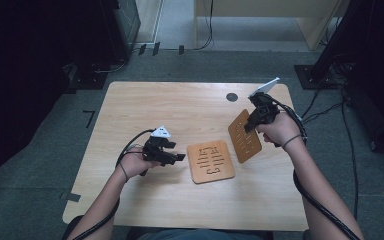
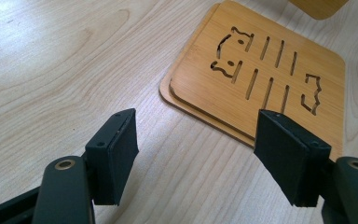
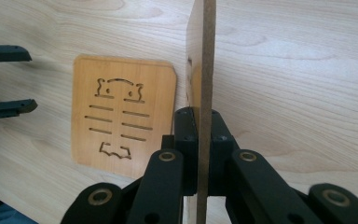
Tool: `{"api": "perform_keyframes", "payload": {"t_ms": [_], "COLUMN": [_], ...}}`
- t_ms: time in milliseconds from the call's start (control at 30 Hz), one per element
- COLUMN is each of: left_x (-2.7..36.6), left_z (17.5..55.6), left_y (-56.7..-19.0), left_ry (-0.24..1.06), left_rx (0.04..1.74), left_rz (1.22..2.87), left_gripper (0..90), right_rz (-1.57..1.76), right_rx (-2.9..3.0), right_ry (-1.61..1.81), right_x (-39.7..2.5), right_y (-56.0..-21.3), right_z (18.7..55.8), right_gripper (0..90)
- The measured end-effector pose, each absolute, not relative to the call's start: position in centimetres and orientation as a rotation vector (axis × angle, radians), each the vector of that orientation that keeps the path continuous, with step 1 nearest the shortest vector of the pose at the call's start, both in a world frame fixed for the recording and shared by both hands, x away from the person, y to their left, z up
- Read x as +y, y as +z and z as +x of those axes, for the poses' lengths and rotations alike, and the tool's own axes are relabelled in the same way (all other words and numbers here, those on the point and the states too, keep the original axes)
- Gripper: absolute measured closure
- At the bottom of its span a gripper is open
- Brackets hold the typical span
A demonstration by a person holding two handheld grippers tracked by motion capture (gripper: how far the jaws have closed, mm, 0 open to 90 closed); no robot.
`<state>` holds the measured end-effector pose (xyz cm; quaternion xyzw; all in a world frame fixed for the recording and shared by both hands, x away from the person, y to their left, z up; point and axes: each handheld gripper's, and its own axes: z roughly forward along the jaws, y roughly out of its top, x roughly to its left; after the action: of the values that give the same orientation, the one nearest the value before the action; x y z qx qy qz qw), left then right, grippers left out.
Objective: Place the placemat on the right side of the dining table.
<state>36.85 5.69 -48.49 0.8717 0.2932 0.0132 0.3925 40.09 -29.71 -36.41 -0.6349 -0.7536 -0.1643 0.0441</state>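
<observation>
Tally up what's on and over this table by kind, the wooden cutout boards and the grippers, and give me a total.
Wooden cutout boards: 3 (top board stacked on lower board, both flat on the table; held board in the right gripper)
Grippers: 2 (right gripper shut, left gripper open)
Total: 5

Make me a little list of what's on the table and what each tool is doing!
Table: light wooden table
Lying flat: two stacked wooden boards with cut-out slots
Held up: one more lifted board, on edge
Right tool: shut on the lifted board
Left tool: open, holding nothing, beside the stacked wooden boards
</observation>
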Motion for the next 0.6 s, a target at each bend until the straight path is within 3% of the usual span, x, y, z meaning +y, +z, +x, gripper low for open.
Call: {"api": "perform_keyframes", "payload": {"t_ms": [600], "left_x": [5.6], "left_z": [36.8], "left_y": [-48.6], "left_ry": [0.038], "left_rx": [0.742], "left_rz": [2.220], "left_gripper": [29.2], "right_rz": [-2.075], "right_rx": [-2.225], "right_ry": [-0.472], "right_x": [-33.7], "right_y": [-37.0], "right_z": [40.6], "right_gripper": [87.6]}}
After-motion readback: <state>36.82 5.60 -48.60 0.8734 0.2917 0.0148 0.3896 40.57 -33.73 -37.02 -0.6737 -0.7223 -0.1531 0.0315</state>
